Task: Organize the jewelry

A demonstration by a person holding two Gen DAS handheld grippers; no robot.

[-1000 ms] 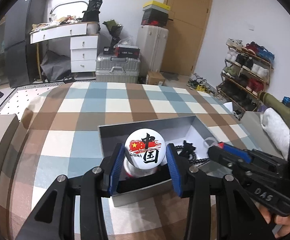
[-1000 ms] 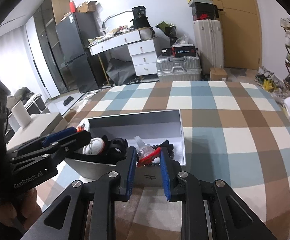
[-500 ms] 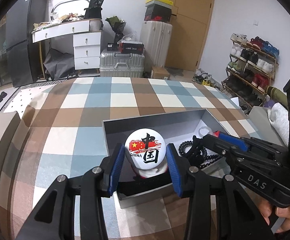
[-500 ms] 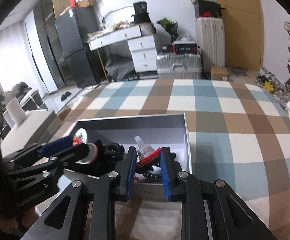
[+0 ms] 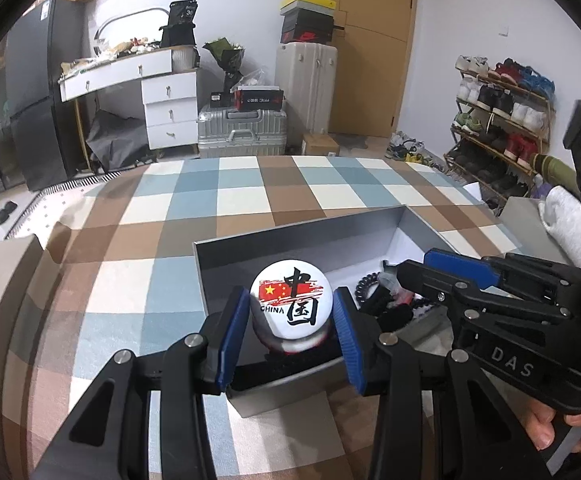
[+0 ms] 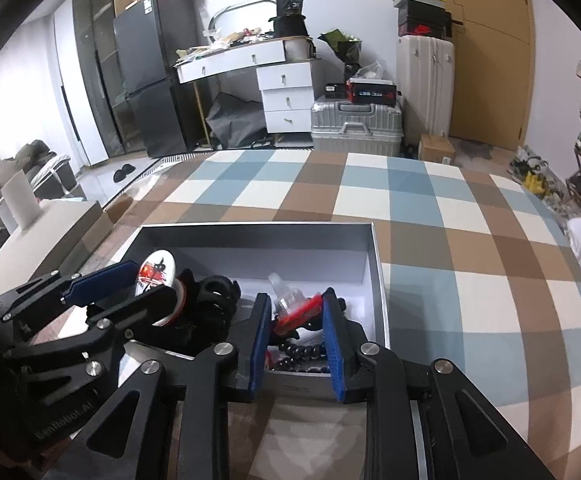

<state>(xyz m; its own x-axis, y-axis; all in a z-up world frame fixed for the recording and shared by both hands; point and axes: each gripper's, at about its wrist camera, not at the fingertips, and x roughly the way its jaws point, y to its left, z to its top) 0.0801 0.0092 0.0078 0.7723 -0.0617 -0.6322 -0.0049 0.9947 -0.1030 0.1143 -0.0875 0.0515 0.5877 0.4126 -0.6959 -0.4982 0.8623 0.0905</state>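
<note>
My left gripper (image 5: 290, 312) is shut on a round white badge (image 5: 292, 304) printed with a red flag and "CHINA", held over the near left part of an open grey box (image 5: 298, 232). My right gripper (image 6: 296, 316) is shut on a red and clear hair clip (image 6: 296, 308), held over the box's near right part (image 6: 376, 280). Inside the box lie a black coiled hair tie (image 6: 216, 292) and a black bead bracelet (image 6: 298, 350). The badge also shows in the right wrist view (image 6: 156, 270), and the right gripper in the left wrist view (image 5: 410, 276).
The box rests on a checked blue, brown and white cloth (image 6: 450, 216). A pale block (image 6: 46, 232) sits at the cloth's left edge. Beyond are suitcases (image 5: 242, 128), a white desk (image 5: 130, 72) and a shoe rack (image 5: 502, 120).
Both grippers have drawn back slightly and risen over the box with their items still held. The right gripper now sits closer beside the left one.
</note>
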